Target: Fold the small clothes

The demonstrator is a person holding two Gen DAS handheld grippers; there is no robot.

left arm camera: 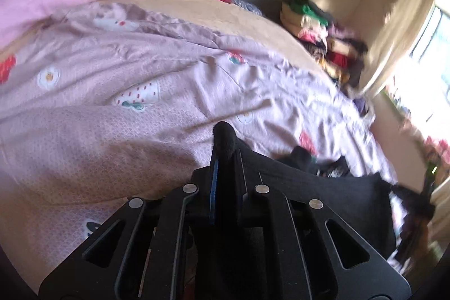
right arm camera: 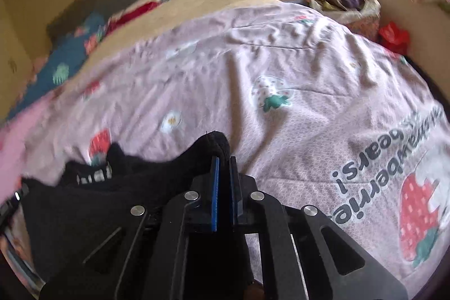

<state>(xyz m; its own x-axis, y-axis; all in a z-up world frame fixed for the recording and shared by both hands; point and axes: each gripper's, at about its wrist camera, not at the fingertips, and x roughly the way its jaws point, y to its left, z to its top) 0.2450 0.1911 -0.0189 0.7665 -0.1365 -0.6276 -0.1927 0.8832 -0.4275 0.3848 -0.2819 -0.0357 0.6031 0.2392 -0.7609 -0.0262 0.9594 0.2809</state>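
Both of your grippers are clamped on the black garment (right arm camera: 92, 204): left gripper (left arm camera: 225, 156) and right gripper (right arm camera: 223, 159) each pinch an edge, jaws nearly closed, holding it over the bed (right arm camera: 281, 69) (pink strawberry cover). You look mid-carry; next, lay it flat before folding.

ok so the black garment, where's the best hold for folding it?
Where it is already held: the two far ends. The left gripper and right gripper are each shut on an end of the black garment, which spans between them over the pink bedsheet. Edge pinches from outside keep it spread; a middle grab would bunch it.
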